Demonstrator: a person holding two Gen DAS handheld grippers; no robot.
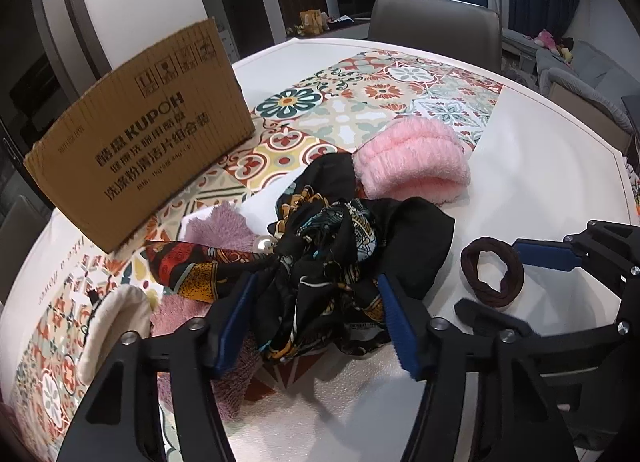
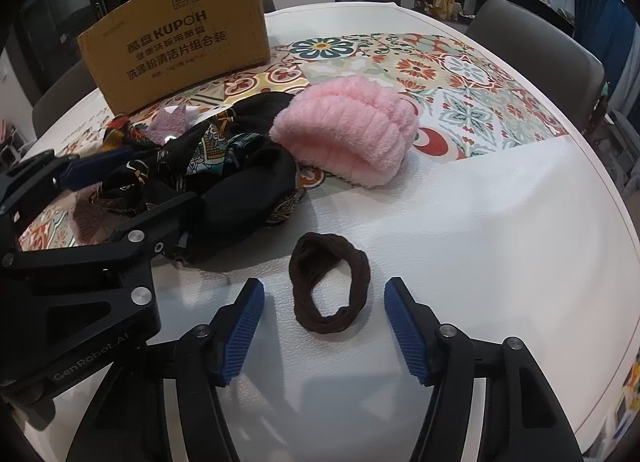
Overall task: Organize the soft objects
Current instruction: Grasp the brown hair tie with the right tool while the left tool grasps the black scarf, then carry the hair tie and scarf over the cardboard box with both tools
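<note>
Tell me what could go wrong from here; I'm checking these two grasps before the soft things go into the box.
1. The left gripper straddles the patterned scarf, which lies tangled over the purple fluffy cloth and against the pink towel; lifting may drag those along.
2. The brown hair tie lies flat on the white table between the right gripper fingers; closing could pinch one side only or slide over it.

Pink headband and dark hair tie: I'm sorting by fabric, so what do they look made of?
The pink headband looks like plush fleece or terry: fuzzy, ribbed, matte pile. The dark hair tie looks like knitted elastic fabric, matte and finely ribbed; exact fibre can't be told.
</note>
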